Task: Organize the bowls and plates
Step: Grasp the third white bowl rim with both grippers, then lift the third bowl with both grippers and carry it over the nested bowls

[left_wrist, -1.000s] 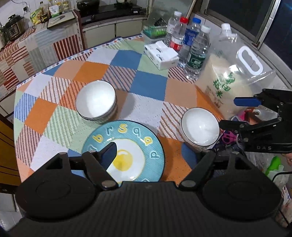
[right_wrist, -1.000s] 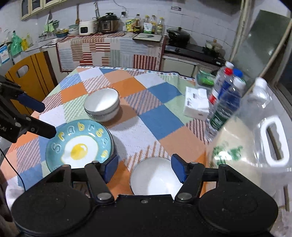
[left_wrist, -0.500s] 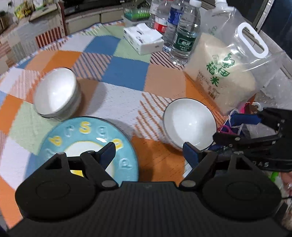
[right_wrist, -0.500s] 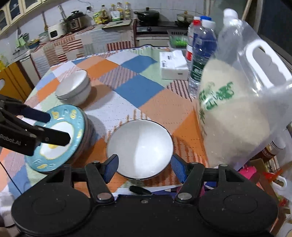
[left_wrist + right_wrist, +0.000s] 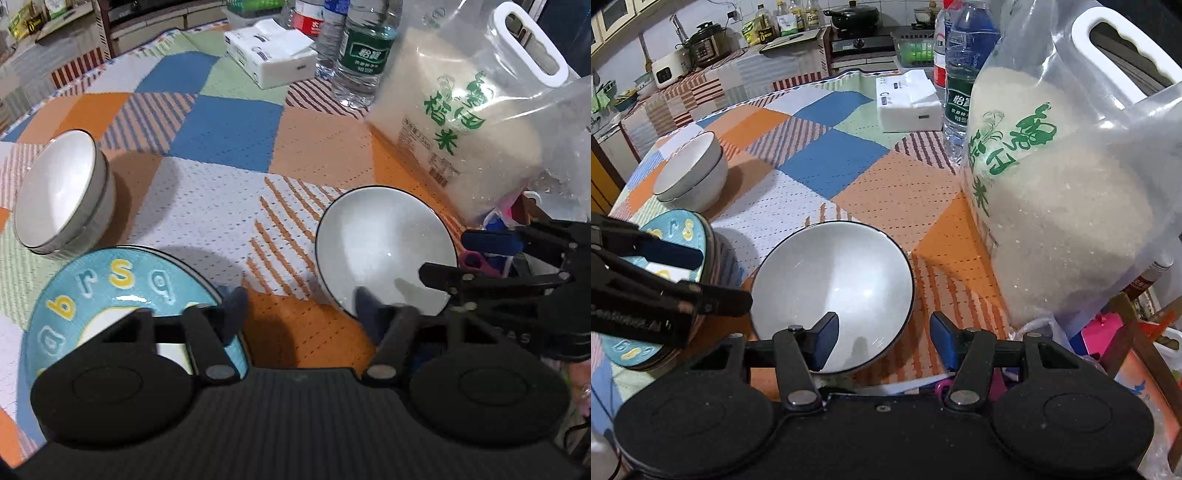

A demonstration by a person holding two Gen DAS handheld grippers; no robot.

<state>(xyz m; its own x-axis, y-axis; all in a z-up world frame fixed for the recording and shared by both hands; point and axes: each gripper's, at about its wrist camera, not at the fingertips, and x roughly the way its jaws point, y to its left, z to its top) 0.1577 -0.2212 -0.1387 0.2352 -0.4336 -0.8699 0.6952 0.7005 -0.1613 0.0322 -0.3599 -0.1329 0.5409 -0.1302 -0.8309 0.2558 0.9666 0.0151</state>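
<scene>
Green characters mark the rice bag (image 5: 1067, 192).

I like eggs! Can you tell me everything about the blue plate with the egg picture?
The blue plate is round, glossy like glazed ceramic, with raised white and yellow letters around a fried-egg picture. It lies flat on the checked tablecloth, beside stacked white bowls. The open left gripper partly hides it; contact is unclear.

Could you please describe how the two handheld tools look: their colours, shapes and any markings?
Both tools are matte black. The right tool has two round black discs on a ribbed base, slim linkage arms with silver pivots, and blue finger pads. The left tool is built the same; seen from the right wrist view, its side carries pale lettering, blurred.
</scene>
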